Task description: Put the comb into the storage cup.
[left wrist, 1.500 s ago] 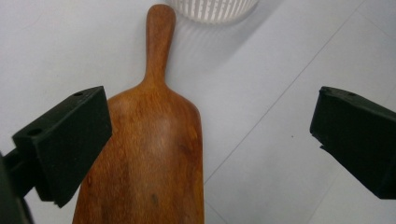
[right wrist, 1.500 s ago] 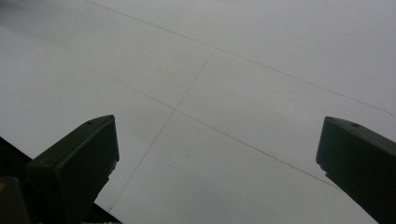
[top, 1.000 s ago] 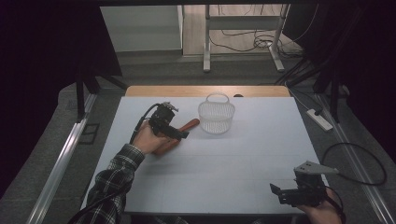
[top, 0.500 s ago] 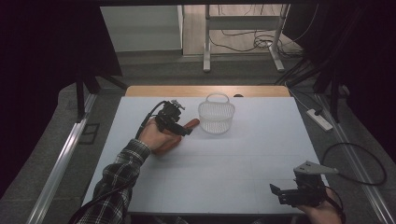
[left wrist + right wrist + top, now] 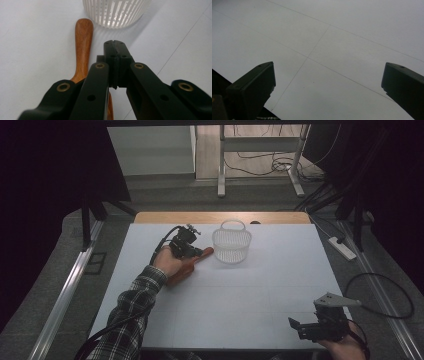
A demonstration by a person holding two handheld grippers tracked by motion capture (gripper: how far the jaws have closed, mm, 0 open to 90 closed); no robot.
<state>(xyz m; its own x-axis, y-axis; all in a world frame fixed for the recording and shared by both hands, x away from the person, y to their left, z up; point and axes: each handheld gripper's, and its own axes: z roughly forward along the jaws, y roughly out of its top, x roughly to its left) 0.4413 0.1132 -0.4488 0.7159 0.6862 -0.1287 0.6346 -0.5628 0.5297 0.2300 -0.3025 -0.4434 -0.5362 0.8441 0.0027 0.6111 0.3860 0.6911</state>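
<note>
Fingers (image 5: 117,50) of left gripper (image 5: 115,42) pressed together, empty; wooden spoon (image 5: 83,42) lies just beside, uncontacted.

A white table (image 5: 250,290) (thin grid lines) carries a wooden spoon (image 5: 187,267) just beside a white slatted basket (image 5: 231,246).

A white, faintly gridded tabletop (image 5: 260,290) with a light wooden far edge (image 5: 220,217) stands on a grey carpeted floor (image 5: 40,310). Beyond it rise the pale metal legs of a frame (image 5: 220,165), with black cables (image 5: 260,162) tangled on the wooden floor behind. A white power strip (image 5: 342,248) lies to the right. Dark curtains (image 5: 45,180) close both sides; the light is dim.
</note>
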